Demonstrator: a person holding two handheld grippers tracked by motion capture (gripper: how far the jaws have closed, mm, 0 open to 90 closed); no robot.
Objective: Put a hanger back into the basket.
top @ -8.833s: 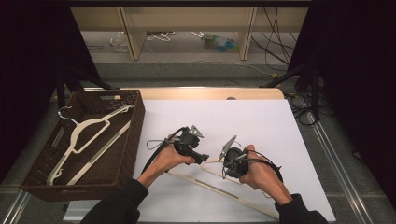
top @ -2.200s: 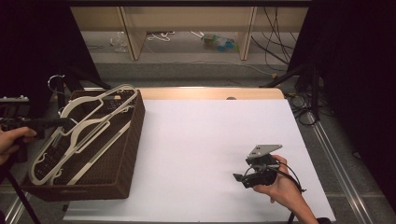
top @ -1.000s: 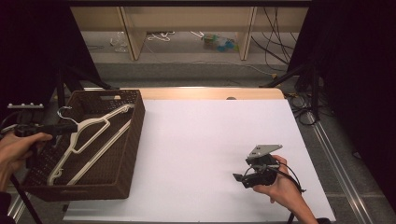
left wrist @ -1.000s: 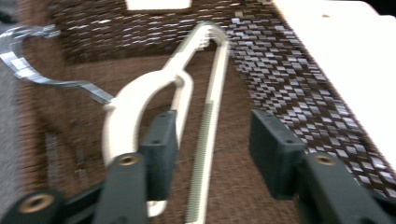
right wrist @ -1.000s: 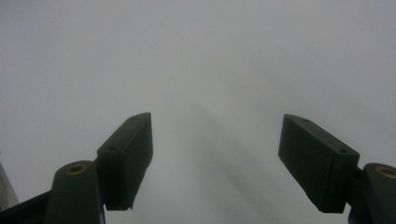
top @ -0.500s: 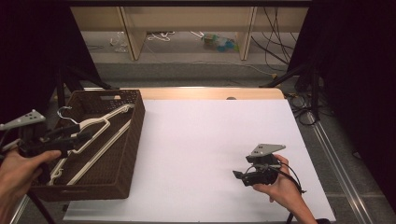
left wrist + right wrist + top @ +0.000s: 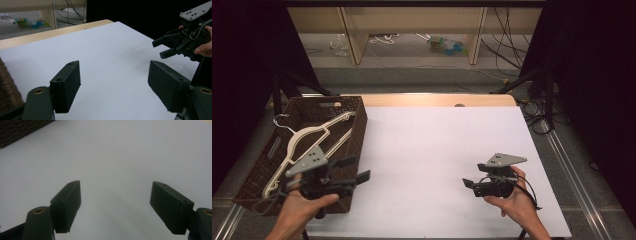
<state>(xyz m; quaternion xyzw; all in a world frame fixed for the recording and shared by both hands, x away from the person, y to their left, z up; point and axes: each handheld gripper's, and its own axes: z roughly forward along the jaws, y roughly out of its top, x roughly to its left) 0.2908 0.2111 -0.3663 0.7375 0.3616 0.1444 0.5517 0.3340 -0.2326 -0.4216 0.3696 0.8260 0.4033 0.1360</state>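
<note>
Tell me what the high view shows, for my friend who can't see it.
Two hands hold open grippers over a white table: the left gripper beside a brown basket holding cream hangers, the right gripper near the table's right edge.

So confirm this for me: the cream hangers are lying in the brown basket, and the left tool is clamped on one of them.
Not quite. The hangers do lie in the basket, but the left tool holds nothing: its jaws have just been opening and stand wide apart over the bare white table, as the left gripper view shows.
</note>
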